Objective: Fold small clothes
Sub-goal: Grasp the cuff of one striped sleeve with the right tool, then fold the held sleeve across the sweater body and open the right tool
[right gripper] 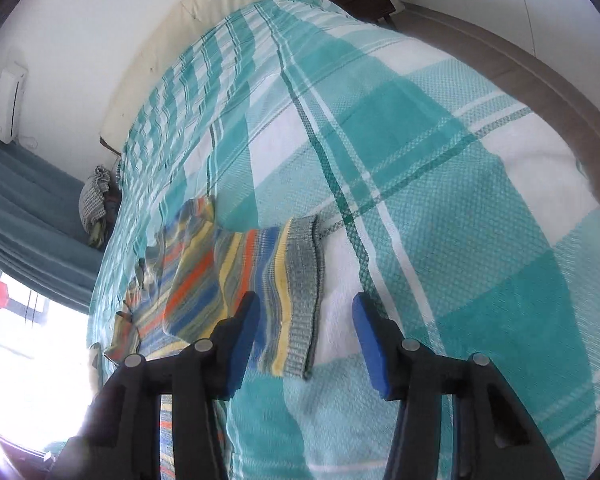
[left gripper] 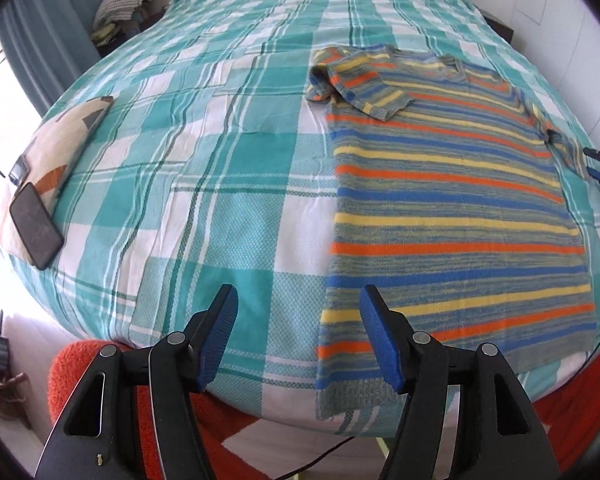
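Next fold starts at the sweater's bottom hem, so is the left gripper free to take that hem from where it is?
Probably yes. The left gripper is open and empty, the sweater's hem lies flat just below its right finger, and nothing covers it.

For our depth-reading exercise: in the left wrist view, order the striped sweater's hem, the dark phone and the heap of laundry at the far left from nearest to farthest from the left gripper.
From the left gripper:
1. Striped sweater's hem, just right of its fingers.
2. Dark phone, left bed edge.
3. Heap of laundry, far left, beyond the bed.
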Motion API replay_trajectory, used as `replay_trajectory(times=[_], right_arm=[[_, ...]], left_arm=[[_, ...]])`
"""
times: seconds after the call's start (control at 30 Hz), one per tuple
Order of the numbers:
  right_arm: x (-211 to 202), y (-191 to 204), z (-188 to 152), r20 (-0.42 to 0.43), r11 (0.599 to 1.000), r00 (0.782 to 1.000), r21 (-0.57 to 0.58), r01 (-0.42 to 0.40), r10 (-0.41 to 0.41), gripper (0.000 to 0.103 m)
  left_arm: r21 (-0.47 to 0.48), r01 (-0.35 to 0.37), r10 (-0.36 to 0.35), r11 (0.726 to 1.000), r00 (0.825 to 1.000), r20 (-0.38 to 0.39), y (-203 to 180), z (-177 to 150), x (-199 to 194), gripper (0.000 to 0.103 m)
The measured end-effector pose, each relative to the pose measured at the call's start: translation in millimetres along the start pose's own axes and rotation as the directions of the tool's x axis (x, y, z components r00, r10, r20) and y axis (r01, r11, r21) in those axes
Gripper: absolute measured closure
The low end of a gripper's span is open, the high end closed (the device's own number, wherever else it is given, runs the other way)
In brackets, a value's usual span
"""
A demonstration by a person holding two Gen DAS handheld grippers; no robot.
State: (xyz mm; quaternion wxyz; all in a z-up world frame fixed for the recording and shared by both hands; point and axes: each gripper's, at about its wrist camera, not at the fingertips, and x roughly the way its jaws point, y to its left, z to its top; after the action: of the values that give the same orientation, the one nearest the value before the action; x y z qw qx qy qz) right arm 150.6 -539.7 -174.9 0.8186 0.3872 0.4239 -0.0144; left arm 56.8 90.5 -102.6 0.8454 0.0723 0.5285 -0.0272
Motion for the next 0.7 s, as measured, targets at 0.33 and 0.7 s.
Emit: replay_trajectory(times=[0.33,0.7], right_arm=[[-65,14,-6,0.177,0.925,0.929,-0.145,0.353,-0.326,0.101],[-39,-33,-18,0.121,0.832,0.850,-0.173,0.526,-0.512,0.097]], left_arm=[[0.060,-0.065,0.066,0.996,0.998,-0.012,-6,-3,2,0.033],[0.208,-0.013,-0.017,0.978,0.990,0.143,-51,82,-23,0.022]])
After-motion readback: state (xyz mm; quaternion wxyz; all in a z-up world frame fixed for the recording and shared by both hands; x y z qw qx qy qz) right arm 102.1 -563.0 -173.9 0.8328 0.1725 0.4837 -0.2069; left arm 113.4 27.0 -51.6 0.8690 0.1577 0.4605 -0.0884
